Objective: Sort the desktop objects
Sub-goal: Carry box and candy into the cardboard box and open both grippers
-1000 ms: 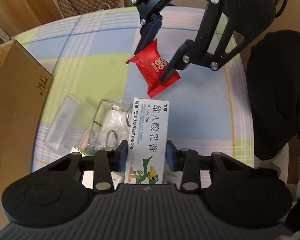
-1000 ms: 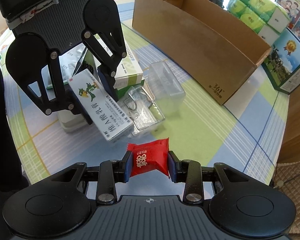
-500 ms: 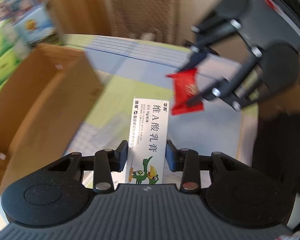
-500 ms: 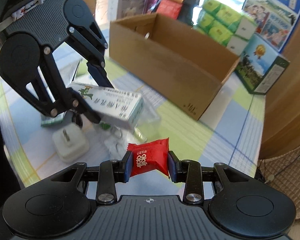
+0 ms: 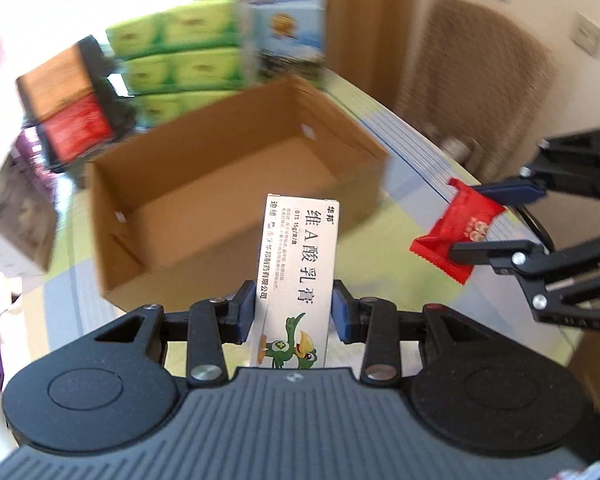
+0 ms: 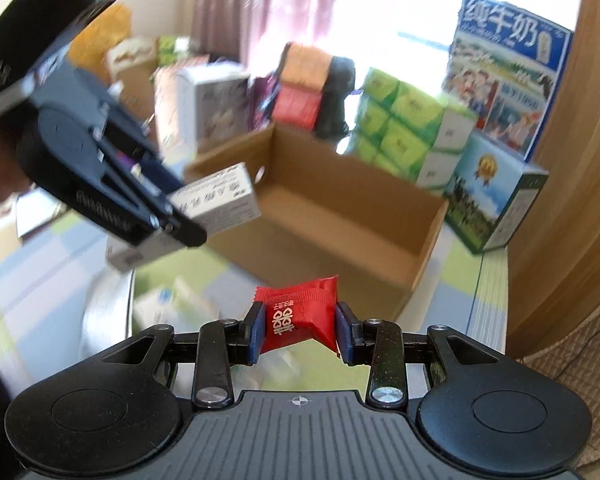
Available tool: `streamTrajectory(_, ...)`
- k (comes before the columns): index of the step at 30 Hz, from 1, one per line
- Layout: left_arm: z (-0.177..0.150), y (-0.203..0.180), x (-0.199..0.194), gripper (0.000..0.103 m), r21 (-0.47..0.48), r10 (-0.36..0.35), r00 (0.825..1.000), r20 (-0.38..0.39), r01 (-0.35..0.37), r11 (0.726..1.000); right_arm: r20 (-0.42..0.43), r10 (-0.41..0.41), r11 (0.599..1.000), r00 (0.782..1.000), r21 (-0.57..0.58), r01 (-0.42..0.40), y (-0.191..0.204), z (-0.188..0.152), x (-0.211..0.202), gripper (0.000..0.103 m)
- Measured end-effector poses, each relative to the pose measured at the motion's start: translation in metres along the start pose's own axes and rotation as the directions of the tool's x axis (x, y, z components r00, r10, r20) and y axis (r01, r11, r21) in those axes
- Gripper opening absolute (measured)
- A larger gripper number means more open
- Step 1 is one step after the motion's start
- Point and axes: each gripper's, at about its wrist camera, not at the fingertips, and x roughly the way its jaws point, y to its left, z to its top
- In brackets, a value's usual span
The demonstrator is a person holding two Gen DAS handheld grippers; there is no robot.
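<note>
My left gripper (image 5: 294, 312) is shut on a white ointment box (image 5: 298, 264) printed with a green bird, held in the air in front of an open cardboard box (image 5: 204, 184). In the right wrist view that ointment box (image 6: 216, 200) hangs near the cardboard box's (image 6: 340, 232) left end. My right gripper (image 6: 300, 332) is shut on a red candy packet (image 6: 296, 318). From the left wrist view the red packet (image 5: 458, 226) shows at the right, pinched in the right gripper (image 5: 488, 224). The cardboard box looks empty inside.
Green tissue packs (image 6: 404, 124), a blue milk carton box (image 6: 504, 52) and a green-blue box (image 6: 496, 196) stand behind the cardboard box. White boxes (image 6: 208, 100) and red and orange packs (image 5: 64, 108) lie beyond it. Blurred small items (image 6: 172, 308) rest on the checked tablecloth (image 6: 452, 276).
Both grippers have lifted off the table and swung toward the cardboard box, each still holding its item. The box now fills the middle of both views.
</note>
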Motion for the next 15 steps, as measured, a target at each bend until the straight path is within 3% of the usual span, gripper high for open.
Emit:
streamTrajectory(8, 0.029, 0.046, 0.013, 0.034, -0.123, 0.069, 0.997, 0.041, -0.063, 0.990, 0.062, -0.063, 0.995, 0.996, 0.083, 0.058, -0.032, 0.060, 0.040, 0.034)
streamTrajectory(15, 0.051, 0.079, 0.044, 0.034, -0.187, 0.085, 0.995, 0.057, -0.073, 0.980, 0.012, -0.081, 0.988, 0.997, 0.130, 0.078, -0.065, 0.085, 0.101, 0.034)
